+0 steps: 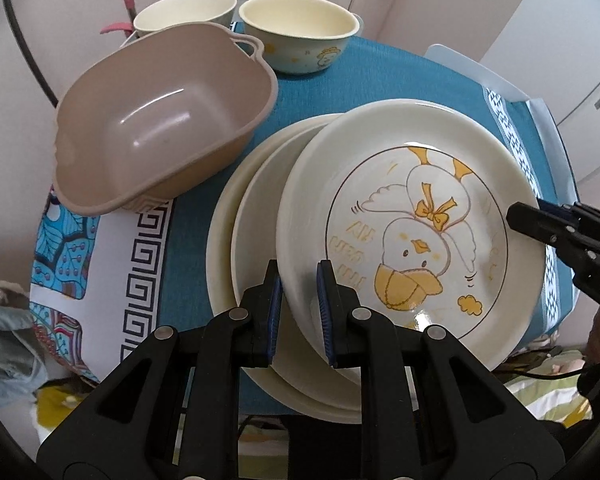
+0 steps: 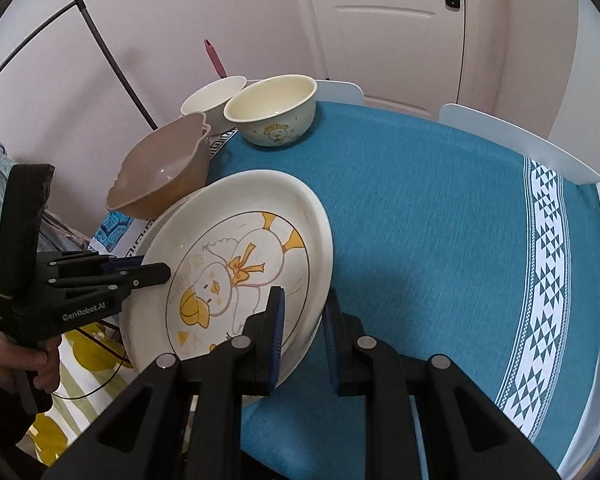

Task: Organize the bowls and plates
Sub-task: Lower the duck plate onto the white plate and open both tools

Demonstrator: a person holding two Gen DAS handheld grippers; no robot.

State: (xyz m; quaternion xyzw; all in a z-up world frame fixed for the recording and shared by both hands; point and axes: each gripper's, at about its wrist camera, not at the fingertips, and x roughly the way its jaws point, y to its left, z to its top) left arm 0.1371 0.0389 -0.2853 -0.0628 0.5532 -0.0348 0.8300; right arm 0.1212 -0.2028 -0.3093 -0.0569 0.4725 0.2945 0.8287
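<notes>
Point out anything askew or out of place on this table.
The duck plate sits off-centre on the plate stack, tilted, clamped at opposite rims by both grippers. The tan basin leans tilted at the table's edge. Nothing spilled or broken.

Cream duck plate [image 1: 400, 216] (tilted) atop two stacked plates [image 1: 252, 216]

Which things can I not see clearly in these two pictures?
- Lower plates: both views, covered by the duck plate; number unclear.
- Rear bowl: left view, base hidden behind the tan basin.
- Pink utensil: both views, lower end hidden behind the bowls.
- Tablecloth: near edge covered by the jaws.
</notes>
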